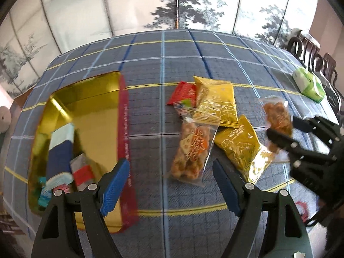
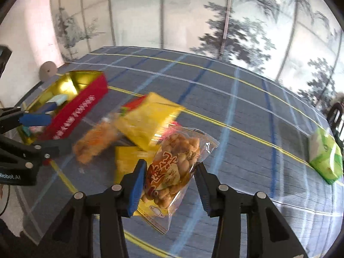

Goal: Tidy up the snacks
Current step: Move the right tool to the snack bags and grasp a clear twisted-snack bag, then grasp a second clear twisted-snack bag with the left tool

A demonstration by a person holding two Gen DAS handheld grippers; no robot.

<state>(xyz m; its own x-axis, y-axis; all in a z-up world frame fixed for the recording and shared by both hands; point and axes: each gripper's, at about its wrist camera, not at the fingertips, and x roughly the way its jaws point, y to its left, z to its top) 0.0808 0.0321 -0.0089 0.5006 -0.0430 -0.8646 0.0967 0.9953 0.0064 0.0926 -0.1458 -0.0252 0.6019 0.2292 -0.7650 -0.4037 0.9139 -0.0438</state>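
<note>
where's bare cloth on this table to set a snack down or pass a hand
Bare cloth lies between the gold tin and the snack pile, along the far edge by the screen, and between the pile and the green tissue pack. The pile itself is crowded, and the tin's near end already holds packets.

Lying at two o'clock on the plaid-covered tabletop [image 1: 150, 68]: a green tissue pack [image 1: 309, 84]. Standing behind at twelve o'clock: a painted tree screen [image 1: 172, 4]. Showing at two o'clock: dark wooden chairs [image 1: 309, 51].
</note>
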